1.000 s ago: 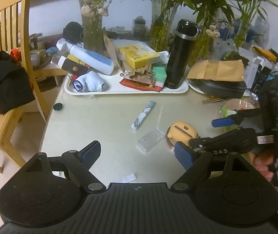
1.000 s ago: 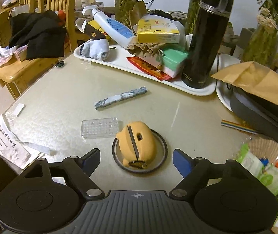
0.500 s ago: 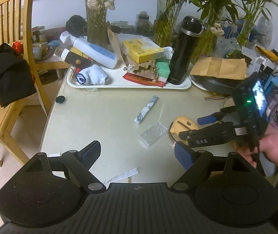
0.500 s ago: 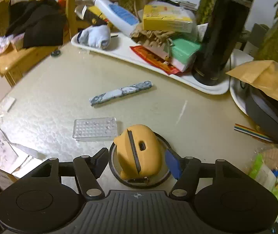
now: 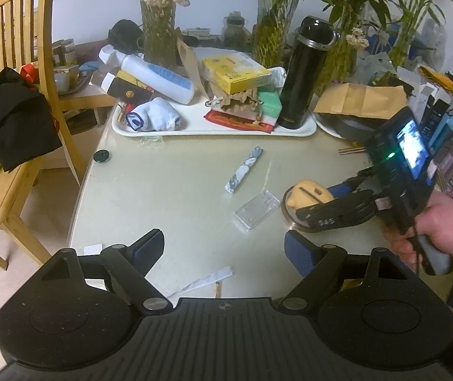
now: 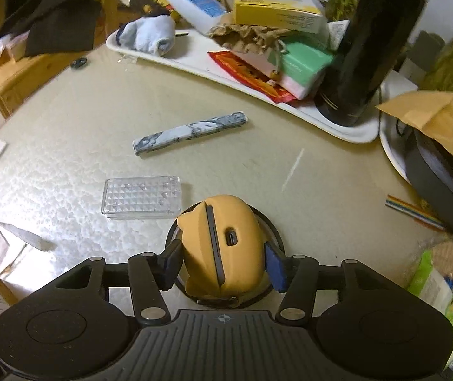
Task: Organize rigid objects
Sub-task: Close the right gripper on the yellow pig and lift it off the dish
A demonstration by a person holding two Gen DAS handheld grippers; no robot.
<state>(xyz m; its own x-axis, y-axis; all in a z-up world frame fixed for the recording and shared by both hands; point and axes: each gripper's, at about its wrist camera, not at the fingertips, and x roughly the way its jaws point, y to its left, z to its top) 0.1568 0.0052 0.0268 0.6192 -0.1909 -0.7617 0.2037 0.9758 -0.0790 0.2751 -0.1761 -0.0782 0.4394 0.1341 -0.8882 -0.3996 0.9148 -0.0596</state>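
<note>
A yellow rubbery case (image 6: pixel 223 238) lies on a dark round dish (image 6: pixel 275 233) near the table's front right. My right gripper (image 6: pixel 223 263) straddles it. Its jaws are closing and both pads touch the case's sides. The left wrist view shows the same case (image 5: pixel 307 190) with a hand holding that gripper. A clear plastic box (image 6: pixel 141 197) and a marbled stick (image 6: pixel 190 131) lie to the left. My left gripper (image 5: pixel 225 250) hangs open over bare tabletop near the front edge, with nothing between its fingers.
A white tray (image 5: pixel 194 128) at the back carries a black flask (image 5: pixel 305 73), boxes, a bottle and a sock. Vases stand behind it. A paper bag (image 5: pixel 363 101) covers a dark pan on the right. A wooden chair (image 5: pixel 7 171) with black cloth is left. Paper strips (image 5: pixel 204 281) lie in front.
My right gripper came down and forward over the yellow case and its jaws narrowed from wide apart onto the case's sides. The left gripper has stayed put and open.
</note>
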